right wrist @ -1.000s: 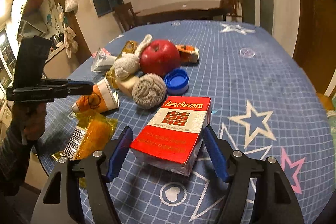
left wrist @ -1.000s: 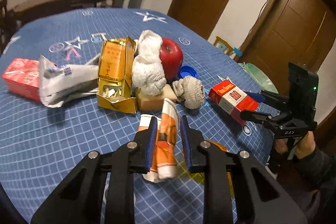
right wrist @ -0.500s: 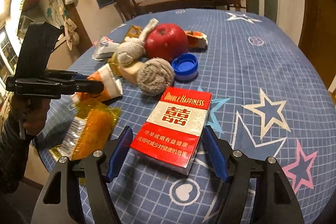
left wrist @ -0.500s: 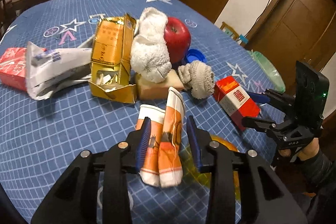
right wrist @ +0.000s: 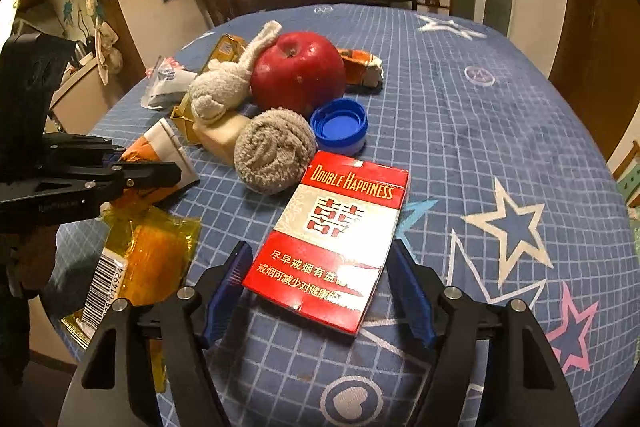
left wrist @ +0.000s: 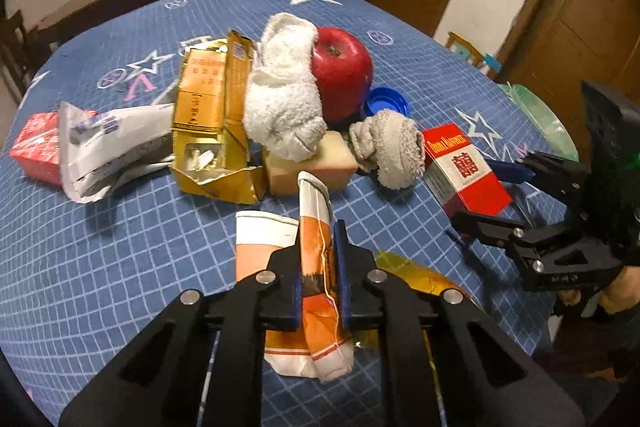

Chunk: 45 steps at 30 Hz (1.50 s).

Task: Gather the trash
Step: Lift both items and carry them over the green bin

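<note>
A crushed orange-and-white paper cup [left wrist: 314, 195] lies on the blue star-print tablecloth [left wrist: 120, 267]. My left gripper [left wrist: 320, 267] is shut on it, and the pads squeeze one fold flat between them. From the right wrist view, the same left gripper [right wrist: 160, 173] reaches in from the left over the cup [right wrist: 168, 143]. A red and white cigarette pack [right wrist: 332, 239] lies flat between the fingers of my right gripper [right wrist: 320, 287]. That gripper stands open, with a small gap on each side of the pack. The left wrist view shows the right gripper [left wrist: 496, 197] straddling the pack [left wrist: 460, 163].
Just beyond are a red apple [left wrist: 342, 75], white cloth [left wrist: 284, 95], grey rolled cloth [left wrist: 390, 147], blue cap [left wrist: 388, 101], beige block [left wrist: 312, 163], torn gold carton [left wrist: 212, 107], white wrapper [left wrist: 112, 143] and red packet [left wrist: 34, 147]. A yellow wrapper [right wrist: 140, 259] hangs at the near table edge.
The left jaws widened a little, then closed on the cup and pinched it flat. Both grippers came forward and lower; the pack now sits deeper between the right fingers.
</note>
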{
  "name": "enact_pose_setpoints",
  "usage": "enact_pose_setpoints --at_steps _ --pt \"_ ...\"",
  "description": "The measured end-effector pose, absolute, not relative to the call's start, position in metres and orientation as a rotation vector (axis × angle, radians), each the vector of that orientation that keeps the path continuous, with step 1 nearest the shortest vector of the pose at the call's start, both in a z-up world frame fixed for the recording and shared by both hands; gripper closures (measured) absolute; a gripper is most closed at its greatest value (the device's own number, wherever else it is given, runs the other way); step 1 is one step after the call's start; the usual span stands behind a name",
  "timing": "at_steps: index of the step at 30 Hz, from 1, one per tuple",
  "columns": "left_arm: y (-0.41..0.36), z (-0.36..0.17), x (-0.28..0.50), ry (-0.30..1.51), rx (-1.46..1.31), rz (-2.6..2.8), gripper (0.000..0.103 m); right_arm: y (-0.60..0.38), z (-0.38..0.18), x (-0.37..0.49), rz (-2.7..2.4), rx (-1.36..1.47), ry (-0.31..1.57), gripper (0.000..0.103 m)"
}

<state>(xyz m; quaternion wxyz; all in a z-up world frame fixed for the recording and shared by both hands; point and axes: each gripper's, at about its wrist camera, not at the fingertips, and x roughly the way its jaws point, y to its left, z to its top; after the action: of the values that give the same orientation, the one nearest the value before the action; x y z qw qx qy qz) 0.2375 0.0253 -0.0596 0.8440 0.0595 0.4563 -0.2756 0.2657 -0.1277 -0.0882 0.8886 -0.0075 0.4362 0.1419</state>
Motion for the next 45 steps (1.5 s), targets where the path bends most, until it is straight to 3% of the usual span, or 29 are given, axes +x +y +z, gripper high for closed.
enact_pose_setpoints --at_steps 22,45 --pt "0.018 0.028 0.145 0.535 -0.009 -0.456 0.095 -0.116 0.006 0.175 0.221 -0.12 0.437 0.036" --pt "-0.029 0.049 0.124 0.396 0.01 -0.42 0.095 -0.167 0.055 0.143 0.142 -0.052 0.383 0.036"
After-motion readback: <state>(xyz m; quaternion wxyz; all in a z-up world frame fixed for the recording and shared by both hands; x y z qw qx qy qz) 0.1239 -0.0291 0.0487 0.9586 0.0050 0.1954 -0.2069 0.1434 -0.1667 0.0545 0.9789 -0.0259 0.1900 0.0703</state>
